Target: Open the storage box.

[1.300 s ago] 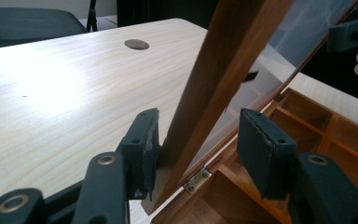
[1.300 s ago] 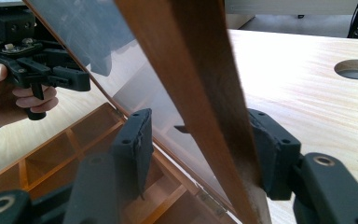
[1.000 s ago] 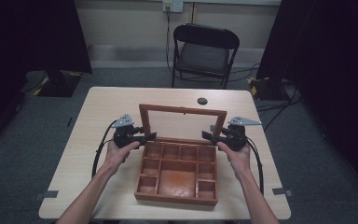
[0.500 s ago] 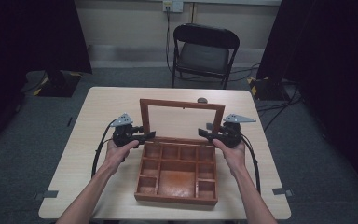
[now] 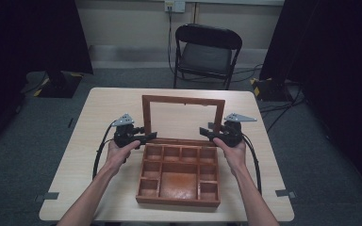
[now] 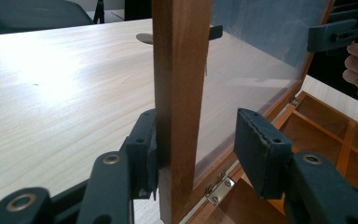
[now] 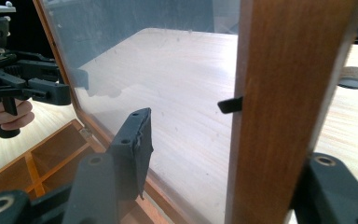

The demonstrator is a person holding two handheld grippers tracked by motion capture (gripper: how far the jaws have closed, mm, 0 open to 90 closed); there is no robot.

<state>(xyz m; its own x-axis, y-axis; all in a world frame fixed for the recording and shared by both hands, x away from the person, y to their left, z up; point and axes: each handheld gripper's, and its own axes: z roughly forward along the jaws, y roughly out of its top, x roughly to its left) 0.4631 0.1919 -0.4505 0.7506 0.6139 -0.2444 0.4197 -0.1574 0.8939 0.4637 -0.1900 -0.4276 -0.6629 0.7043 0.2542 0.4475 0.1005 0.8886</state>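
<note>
A wooden box (image 5: 179,201) with several compartments sits on the table, its glass-paned lid (image 5: 184,100) standing upright at the back. My left gripper (image 5: 150,136) straddles the lid's left frame piece (image 6: 179,70). Its jaws have just been opening: one pad (image 6: 142,154) still touches the wood, the other (image 6: 261,144) stands clear. My right gripper (image 5: 205,132) straddles the right frame piece (image 7: 289,70). It is open, with one pad (image 7: 133,144) well off the wood in front of the glass (image 7: 168,70) and the other jaw mostly hidden behind the frame.
The pale table (image 5: 99,122) has bare room on both sides of the box. A round hole (image 7: 354,81) lies in the tabletop behind the lid. A black folding chair (image 5: 207,49) stands beyond the far edge. Cables trail from both grippers.
The lid has swung up and back to stand more upright, and both grippers have moved a little away from me with it.
</note>
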